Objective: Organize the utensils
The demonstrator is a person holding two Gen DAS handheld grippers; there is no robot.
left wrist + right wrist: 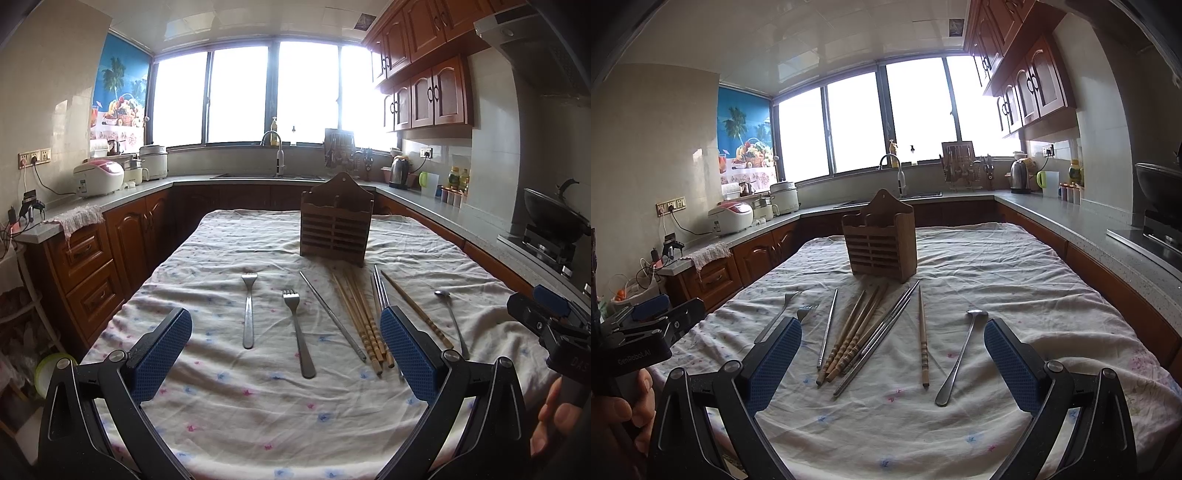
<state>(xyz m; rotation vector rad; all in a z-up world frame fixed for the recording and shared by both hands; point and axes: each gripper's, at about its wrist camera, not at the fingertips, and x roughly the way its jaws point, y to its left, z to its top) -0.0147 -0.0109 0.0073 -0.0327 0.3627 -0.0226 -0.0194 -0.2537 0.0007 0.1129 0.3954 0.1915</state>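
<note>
A wooden slatted utensil holder [335,221] [880,238] stands upright on the cloth-covered table [229,398] [997,266]. In front of it lie two metal forks [249,308] [298,334], one metal chopstick [332,315], a bundle of wooden chopsticks [360,317] [855,334], metal chopsticks [882,338], a single wooden chopstick [923,338] and a metal spoon [960,356] [452,321]. My left gripper [286,345] is open and empty, hovering before the forks. My right gripper [892,360] is open and empty, before the chopsticks and spoon.
Kitchen counters [110,199] with wooden cabinets run around the table on three sides. A rice cooker [99,177], sink tap [277,155], kettle [399,170] and a wok on the stove [554,218] stand on them. The other gripper shows at each view's edge [550,317] [646,328].
</note>
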